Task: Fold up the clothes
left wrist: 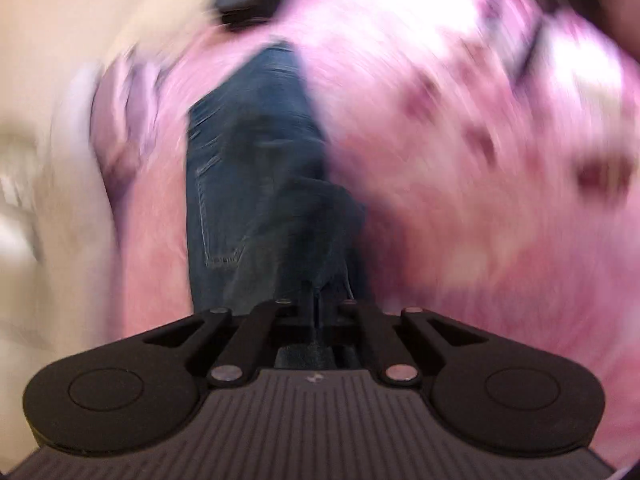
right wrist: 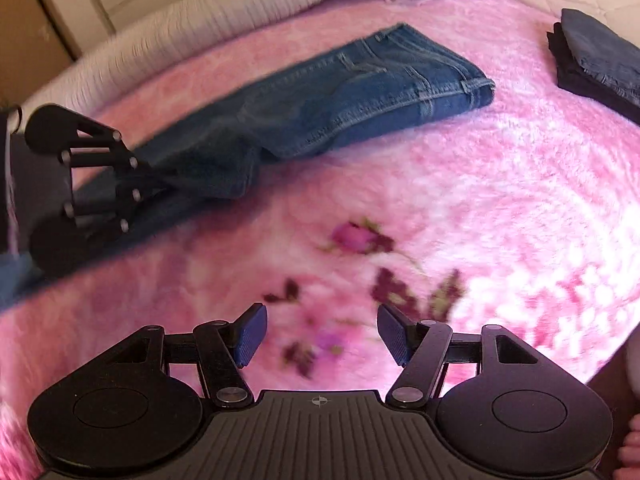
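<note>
Your left gripper (right wrist: 154, 182) is clenched on the leg end of the jeans (right wrist: 360, 96), which stretch across the pink blanket (right wrist: 500, 200) toward the waistband. Your right gripper (right wrist: 318, 334) hovers over the blanket with its fingers spread, grasping nothing. A folded pile (right wrist: 596, 60) sits far right.

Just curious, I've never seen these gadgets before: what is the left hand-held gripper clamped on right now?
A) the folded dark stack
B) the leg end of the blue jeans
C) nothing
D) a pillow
B: the left hand-held gripper is shut on the leg end of the blue jeans, while the right hand-held gripper hangs open and empty.
</note>
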